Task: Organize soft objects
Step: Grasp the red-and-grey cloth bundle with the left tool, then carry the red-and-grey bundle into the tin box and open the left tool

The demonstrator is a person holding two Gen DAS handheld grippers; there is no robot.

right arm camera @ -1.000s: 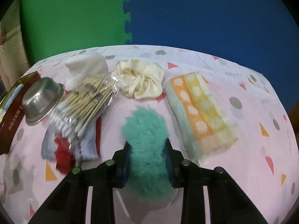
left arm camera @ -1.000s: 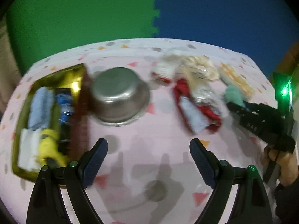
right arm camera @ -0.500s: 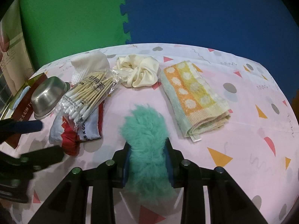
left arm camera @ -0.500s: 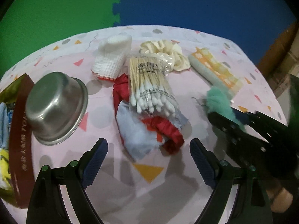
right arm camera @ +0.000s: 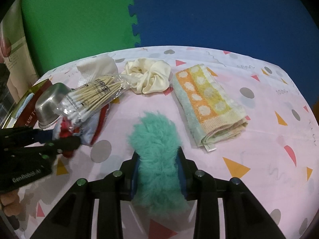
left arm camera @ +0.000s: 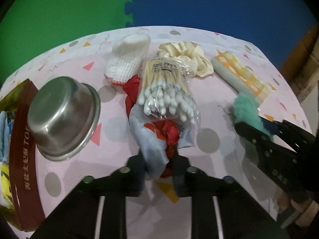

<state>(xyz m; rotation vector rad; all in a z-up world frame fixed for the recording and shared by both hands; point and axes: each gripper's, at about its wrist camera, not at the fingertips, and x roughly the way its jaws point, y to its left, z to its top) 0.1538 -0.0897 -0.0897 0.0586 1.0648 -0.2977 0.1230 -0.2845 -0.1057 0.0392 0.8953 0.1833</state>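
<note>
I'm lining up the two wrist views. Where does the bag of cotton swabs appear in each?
Left wrist: the bag of cotton swabs sits at centre, lying on the red and grey cloth.
Right wrist: the same bag lies left of centre.
Shared landmark: the cream scrunchie, just right of the bag's far end in both.

Both views ride on the handheld grippers, looking forward and steeply down along their fingers, close over the pink patterned tablecloth (left arm camera: 219, 91), toward the far green and blue foam wall (right arm camera: 179, 16). The left view sits nearer the left side, the right view nearer the right. Both share the clear bag of cotton swabs (left arm camera: 165, 91) and the cream satin scrunchie (right arm camera: 149, 77).
</note>
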